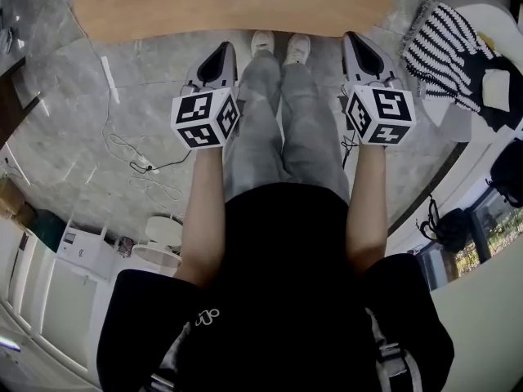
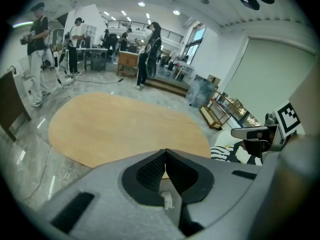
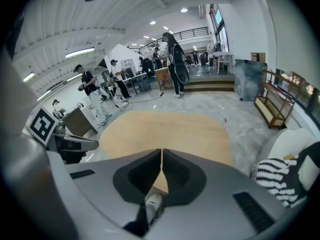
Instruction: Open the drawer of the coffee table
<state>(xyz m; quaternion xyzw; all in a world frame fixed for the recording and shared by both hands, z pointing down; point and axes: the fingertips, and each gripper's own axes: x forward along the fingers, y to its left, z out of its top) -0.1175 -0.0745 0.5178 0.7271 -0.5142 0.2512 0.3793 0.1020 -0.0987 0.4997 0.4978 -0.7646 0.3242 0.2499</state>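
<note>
Since left gripper (image 2: 165, 152), right gripper (image 3: 161, 152) both pinched closed, empty, I must part jaws before grabbing. Coffee table (image 1: 237, 2) ahead of, below fingertips; drawer not visible. I'd find front under near edge, approach level.

Straight ahead: coffee table (image 1: 237, 2). Just short of its near edge, side by side: left gripper (image 1: 225, 49) and right gripper (image 1: 353, 39), shoes (image 1: 279, 46) between them. Right of table: cushion (image 1: 445, 43) on a seat (image 1: 490, 15). Left, on floor: cable (image 1: 145, 167). Beyond table's far side: standing people (image 2: 150, 54).
</note>
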